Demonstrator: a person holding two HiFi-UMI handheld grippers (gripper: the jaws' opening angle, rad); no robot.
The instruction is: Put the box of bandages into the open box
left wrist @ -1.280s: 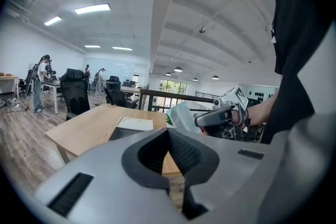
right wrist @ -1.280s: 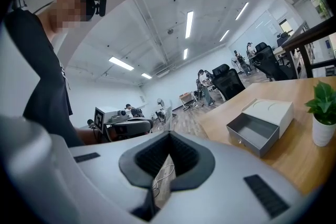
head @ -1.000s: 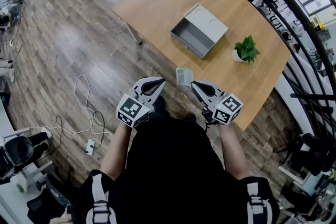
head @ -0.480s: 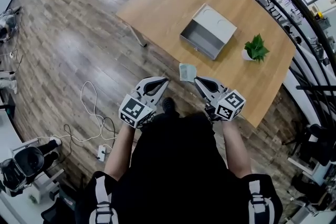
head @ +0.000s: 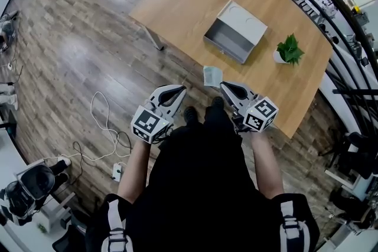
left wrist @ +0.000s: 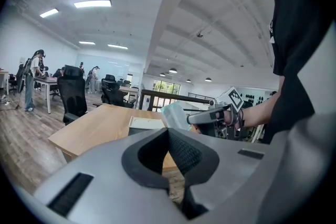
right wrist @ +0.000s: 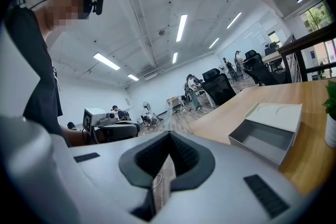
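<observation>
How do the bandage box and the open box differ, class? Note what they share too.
The bandage box is small and pale green; the open box is far larger and grey. The bandage box is clamped in the right gripper; the open box rests on the table. Both are rectangular.

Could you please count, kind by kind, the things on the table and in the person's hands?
Boxes: 2 (open box; box of bandages, held)
Potted plant: 1
Grippers: 2 (left gripper, right gripper)
Total: 5

Open office w/ desks (left wrist: 44,80), swivel chairs (left wrist: 72,93)
</observation>
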